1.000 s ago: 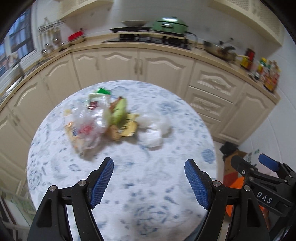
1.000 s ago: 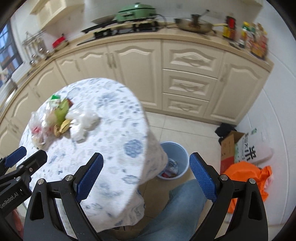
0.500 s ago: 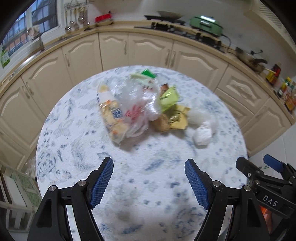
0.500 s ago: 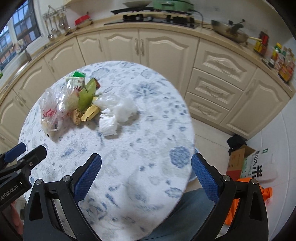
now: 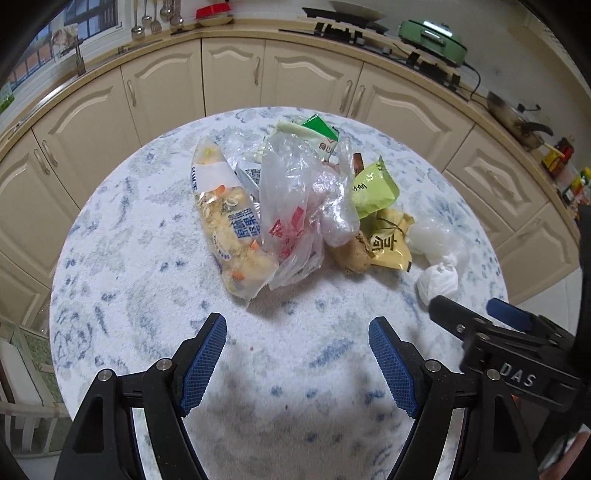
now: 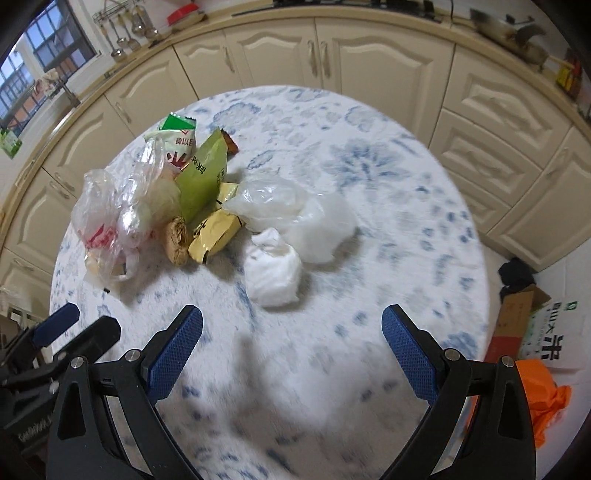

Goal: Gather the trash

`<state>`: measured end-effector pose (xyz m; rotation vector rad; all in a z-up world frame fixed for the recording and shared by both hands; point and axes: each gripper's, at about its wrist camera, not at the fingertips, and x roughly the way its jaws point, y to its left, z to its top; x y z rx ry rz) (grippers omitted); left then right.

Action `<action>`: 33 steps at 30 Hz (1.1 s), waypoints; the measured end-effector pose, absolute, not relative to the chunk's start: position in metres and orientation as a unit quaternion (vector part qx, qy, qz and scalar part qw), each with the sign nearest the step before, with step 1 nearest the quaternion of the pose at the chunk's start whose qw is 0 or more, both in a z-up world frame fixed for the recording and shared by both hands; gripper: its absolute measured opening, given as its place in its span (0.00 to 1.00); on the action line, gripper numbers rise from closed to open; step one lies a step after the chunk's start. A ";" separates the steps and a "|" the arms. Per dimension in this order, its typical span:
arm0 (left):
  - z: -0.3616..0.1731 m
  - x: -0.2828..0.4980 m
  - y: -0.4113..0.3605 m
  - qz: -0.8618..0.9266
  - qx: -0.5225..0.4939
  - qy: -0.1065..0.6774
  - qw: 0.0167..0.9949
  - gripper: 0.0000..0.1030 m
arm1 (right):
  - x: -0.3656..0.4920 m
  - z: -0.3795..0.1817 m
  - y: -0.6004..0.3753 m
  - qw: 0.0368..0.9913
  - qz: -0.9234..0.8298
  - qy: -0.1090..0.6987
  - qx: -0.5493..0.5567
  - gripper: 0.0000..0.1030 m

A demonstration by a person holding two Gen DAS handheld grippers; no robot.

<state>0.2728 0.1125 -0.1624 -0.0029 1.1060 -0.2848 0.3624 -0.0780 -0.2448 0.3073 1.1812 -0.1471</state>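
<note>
While both tools hang above the round table (image 5: 110, 280), nothing lies between their fingers and the heap of rubbish; only bare blue-and-white patterned cloth fills that stretch. Off the table's right edge, on the floor, sit a cardboard box (image 6: 517, 314), a printed white sack (image 6: 550, 332) and something bright orange (image 6: 543, 398). Cream cupboards (image 5: 236, 74) curve round behind the table, with a green lidded pot (image 5: 432, 35) on the hob, a frying pan (image 5: 517, 118) further along the counter, hanging utensils (image 6: 125, 33) and a window (image 6: 37, 55) at the far left.

On the cloth the trash is bunched together toward the far side. From the left wrist view, a clear snack bag of mixed nuts (image 5: 229, 218) lies furthest left, touching a crumpled clear plastic bag with red print (image 5: 299, 206). Behind that peeks a green-and-white packet (image 5: 314, 133). To the right come a lime green wrapper (image 5: 373, 184), a gold wrapper (image 5: 388, 243) and a brown lump (image 5: 354, 254) pressed against it. Rightmost are a cloudy white plastic bag (image 6: 299, 214) and a knotted white tissue wad (image 6: 273, 273) just in front of it.

The left gripper (image 5: 297, 354) has its blue pads spread wide, holding nothing, with the nut bag's near end just ahead of them. The right gripper (image 6: 291, 347) is likewise spread and empty, the tissue wad lying a little beyond the gap, nearer its left finger (image 6: 173, 354).
</note>
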 end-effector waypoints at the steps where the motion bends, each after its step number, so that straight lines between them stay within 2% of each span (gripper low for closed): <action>1: -0.165 0.276 0.111 -0.131 0.001 0.525 0.841 0.74 | 0.366 -0.247 -0.078 0.816 -0.069 0.556 0.143 0.95; 4: -0.172 0.285 0.107 -0.125 0.004 0.533 0.837 0.74 | 0.374 -0.250 -0.076 0.815 -0.063 0.559 0.138 0.85; 6: -0.176 0.289 0.105 -0.128 0.001 0.539 0.833 0.74 | 0.378 -0.253 -0.076 0.812 -0.058 0.565 0.134 0.65; 7: -0.177 0.291 0.103 -0.128 0.001 0.540 0.832 0.74 | 0.380 -0.256 -0.076 0.809 -0.059 0.569 0.137 0.59; 9: -0.178 0.294 0.099 -0.128 0.004 0.540 0.832 0.74 | 0.381 -0.260 -0.081 0.803 -0.060 0.574 0.150 0.36; 10: -0.178 0.294 0.097 -0.129 0.005 0.540 0.832 0.74 | 0.381 -0.262 -0.083 0.801 -0.052 0.574 0.162 0.33; 25: -0.163 0.283 0.028 -0.169 0.047 0.526 0.832 0.74 | 0.331 -0.227 -0.141 0.825 -0.076 0.522 0.204 0.32; 31: -0.153 0.283 -0.015 -0.203 0.073 0.507 0.834 0.80 | 0.311 -0.226 -0.182 0.820 -0.115 0.510 0.233 0.32; 33: -0.150 0.286 -0.033 -0.219 0.081 0.499 0.835 0.86 | 0.304 -0.228 -0.195 0.816 -0.135 0.508 0.239 0.32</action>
